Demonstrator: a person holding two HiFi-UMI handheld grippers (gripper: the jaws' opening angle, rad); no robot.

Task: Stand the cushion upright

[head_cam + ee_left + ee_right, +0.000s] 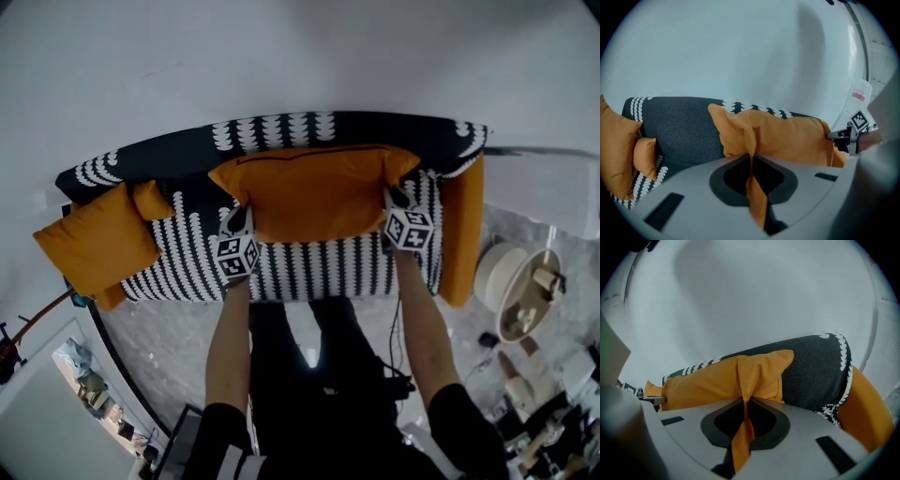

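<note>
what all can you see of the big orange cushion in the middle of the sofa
The cushion is a long, plump rectangle of orange cloth with a thin dark line, perhaps a zip, along its upper edge. It is held lengthwise in front of the sofa's dark backrest. The left gripper and right gripper each pinch a fold of cloth at its ends.

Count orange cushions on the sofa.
4: wide cushion mid-sofa, gripped by left hand-held gripper and right hand-held gripper; big cushion at left end; small cushion beside it; long cushion at right end. Others may be hidden.
</note>
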